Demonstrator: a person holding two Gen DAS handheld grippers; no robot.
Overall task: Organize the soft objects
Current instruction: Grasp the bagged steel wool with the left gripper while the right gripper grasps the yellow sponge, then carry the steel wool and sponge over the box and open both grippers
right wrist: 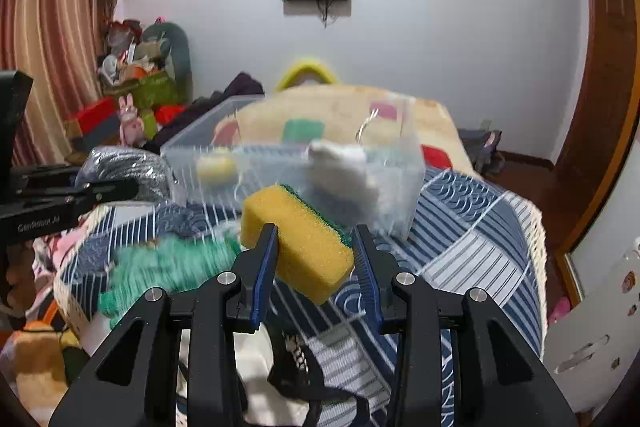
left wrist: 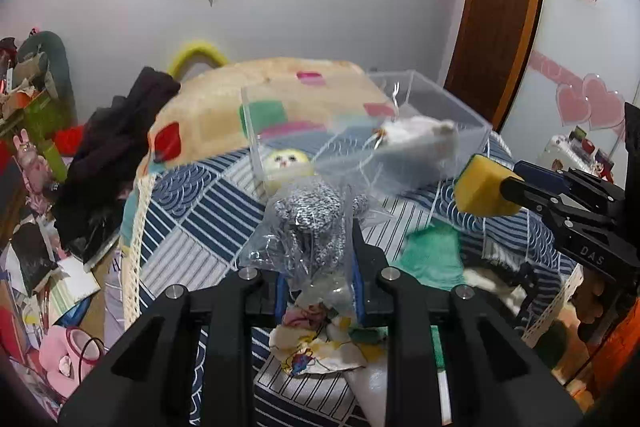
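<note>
Bedroom scene, both grippers raised over a bed [right wrist: 460,227] spread with a blue-and-white patterned quilt. The right gripper [right wrist: 316,259] clamps a yellow sponge [right wrist: 296,243] with a green scouring face between its blue-lined fingers [right wrist: 264,267]; the sponge sits tilted, its green side turned away toward the far wall. From the left wrist view the same sponge [left wrist: 482,189] shows at the tip of the right gripper [left wrist: 508,191], held in the air to the right of the box.

The left gripper [left wrist: 320,259] is closed on a clear plastic bag [left wrist: 308,223] holding a speckled grey-and-white knit item — the bag's lower part is pinched between the fingers and its bulk stands up in front of them.

Beyond both grippers a transparent storage box [right wrist: 304,167] rests on the quilt. Inside lie a white fluffy item [right wrist: 340,163] toward the right and a small yellow plush [right wrist: 216,169] toward the left — both blurred. A crumpled green cloth [right wrist: 168,267] lies on the quilt near the bed's edge, below and left of the sponge. A beige blanket [left wrist: 224,103] with coloured patches is heaped behind the box.
</note>
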